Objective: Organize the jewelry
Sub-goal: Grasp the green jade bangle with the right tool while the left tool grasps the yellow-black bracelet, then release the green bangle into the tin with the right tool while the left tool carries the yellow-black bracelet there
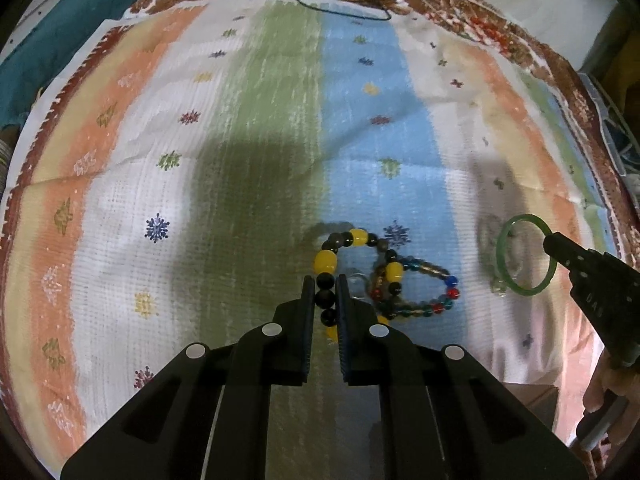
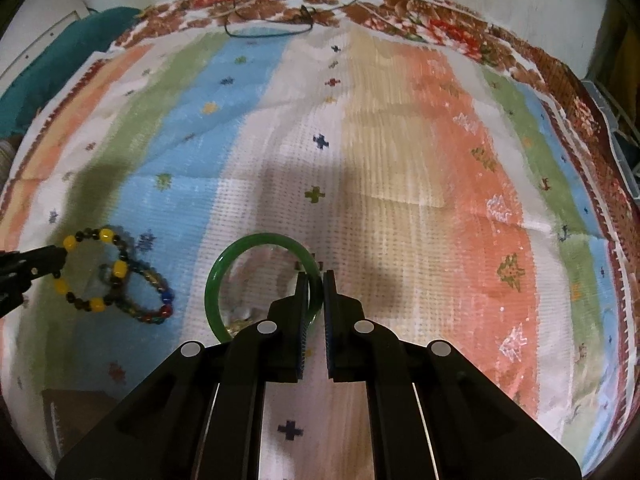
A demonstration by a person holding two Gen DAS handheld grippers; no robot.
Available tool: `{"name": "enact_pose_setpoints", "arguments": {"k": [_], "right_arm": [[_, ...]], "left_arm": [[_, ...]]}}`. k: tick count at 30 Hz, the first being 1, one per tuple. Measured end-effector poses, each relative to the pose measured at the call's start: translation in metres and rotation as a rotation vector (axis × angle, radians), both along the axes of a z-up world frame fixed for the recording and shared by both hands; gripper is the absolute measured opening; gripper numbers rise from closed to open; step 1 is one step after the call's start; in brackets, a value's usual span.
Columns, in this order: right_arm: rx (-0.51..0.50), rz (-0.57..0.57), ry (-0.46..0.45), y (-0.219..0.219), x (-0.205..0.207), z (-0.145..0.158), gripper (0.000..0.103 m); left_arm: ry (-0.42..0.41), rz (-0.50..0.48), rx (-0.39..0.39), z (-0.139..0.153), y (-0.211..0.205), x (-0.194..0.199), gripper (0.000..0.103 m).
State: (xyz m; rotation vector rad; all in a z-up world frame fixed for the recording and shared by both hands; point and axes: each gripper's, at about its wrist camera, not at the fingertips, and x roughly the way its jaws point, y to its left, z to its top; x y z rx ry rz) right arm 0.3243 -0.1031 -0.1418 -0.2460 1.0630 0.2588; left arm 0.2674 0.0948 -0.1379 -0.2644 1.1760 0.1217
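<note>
My left gripper (image 1: 325, 280) is shut on a yellow-and-black bead bracelet (image 1: 356, 237), gripping its black beads; it also shows in the right wrist view (image 2: 105, 235). A multicoloured glass bead bracelet (image 1: 434, 274) lies under it on the striped cloth (image 1: 200, 160) and shows in the right wrist view (image 2: 160, 300). My right gripper (image 2: 316, 276) is shut on the rim of a green bangle (image 2: 256, 240); the bangle (image 1: 524, 220) and the right gripper (image 1: 554, 242) show at the right of the left wrist view. A clear beaded piece (image 1: 494, 256) lies beneath the bangle.
A dark cord necklace (image 1: 344, 10) lies at the cloth's far edge, also in the right wrist view (image 2: 264, 32). A teal fabric (image 1: 60, 28) bunches at the far left. A brown box corner (image 2: 76, 400) sits near the front.
</note>
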Motion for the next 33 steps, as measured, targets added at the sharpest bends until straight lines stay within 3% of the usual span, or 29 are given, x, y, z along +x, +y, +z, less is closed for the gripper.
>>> {"name": "enact_pose_setpoints", "arguments": {"k": [7,33], "right_arm": [[0.042,0.024,-0.038,0.004,-0.014,0.024,0.008],[0.088,0.039,-0.075,0.005,-0.051,0.053,0.008]], "left_arm": [[-0.048,-0.034,-0.007,0.021,-0.016,-0.007,0.010],[-0.159,-0.105,0.014,0.071,-0.048,-0.032,0.010]]}}
